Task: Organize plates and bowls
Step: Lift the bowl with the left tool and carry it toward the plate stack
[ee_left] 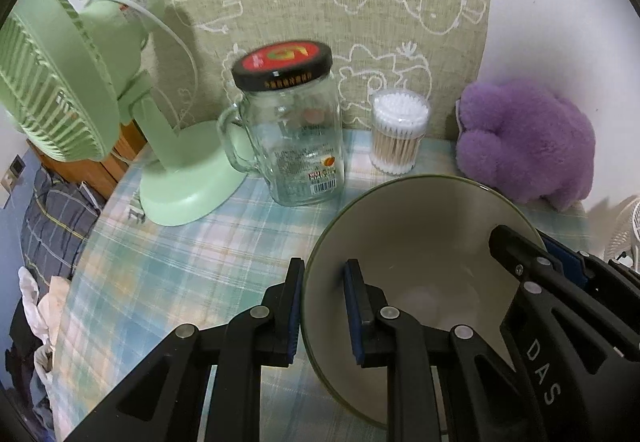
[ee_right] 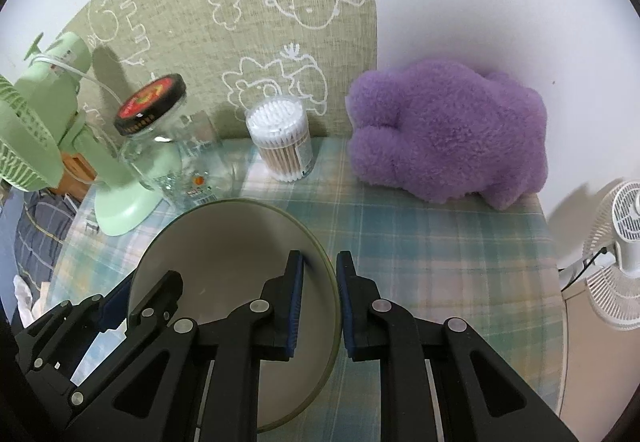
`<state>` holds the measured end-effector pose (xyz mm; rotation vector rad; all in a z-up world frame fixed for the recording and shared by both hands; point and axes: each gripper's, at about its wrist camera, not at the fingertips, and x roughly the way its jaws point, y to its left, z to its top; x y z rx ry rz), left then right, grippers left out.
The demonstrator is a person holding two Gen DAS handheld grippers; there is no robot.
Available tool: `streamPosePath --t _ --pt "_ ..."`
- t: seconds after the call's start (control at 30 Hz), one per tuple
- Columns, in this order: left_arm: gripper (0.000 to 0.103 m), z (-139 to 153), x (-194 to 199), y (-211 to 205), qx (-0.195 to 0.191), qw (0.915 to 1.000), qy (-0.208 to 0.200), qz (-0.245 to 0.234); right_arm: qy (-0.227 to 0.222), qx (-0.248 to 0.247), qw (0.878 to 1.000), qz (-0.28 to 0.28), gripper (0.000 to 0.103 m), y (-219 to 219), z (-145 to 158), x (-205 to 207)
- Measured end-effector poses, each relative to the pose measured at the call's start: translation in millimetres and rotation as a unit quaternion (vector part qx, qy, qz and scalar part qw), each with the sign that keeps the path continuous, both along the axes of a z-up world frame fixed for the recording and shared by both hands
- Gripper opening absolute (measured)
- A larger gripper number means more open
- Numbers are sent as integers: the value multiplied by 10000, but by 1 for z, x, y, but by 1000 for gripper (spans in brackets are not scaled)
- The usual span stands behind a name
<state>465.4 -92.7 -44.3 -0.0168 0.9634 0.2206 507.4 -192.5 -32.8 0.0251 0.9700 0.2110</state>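
A cream bowl with a dark green rim is held tilted above the plaid tablecloth. My left gripper is shut on the bowl's left rim, one finger outside and one inside. My right gripper is shut on the opposite rim of the same bowl, and it also shows at the right of the left wrist view. The left gripper shows at the lower left of the right wrist view. The bowl looks empty inside.
On the table behind the bowl stand a glass jar mug with a black lid, a green desk fan, a tub of cotton swabs and a purple plush toy. A white fan stands off the table's right edge.
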Motion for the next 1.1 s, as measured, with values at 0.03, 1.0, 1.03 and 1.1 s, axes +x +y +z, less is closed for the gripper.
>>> streamPosePath --t 0.03,1.0,1.03,1.1 --pt "17 4 -3 0 -2 10000 -25 -1 -15 2 10000 0 20 0 3 -1" --pt "17 111 -132 3 -196 9965 -643 -487 -569 -157 9972 -460 20 -1 121 -143" --pt "17 113 -137 4 -198 9963 -655 -511 -571 -165 9970 -491 20 0 123 -149" --pt "17 116 -149 9 -218 9959 -678 -557 -576 -181 9967 -536 20 5 128 -164"
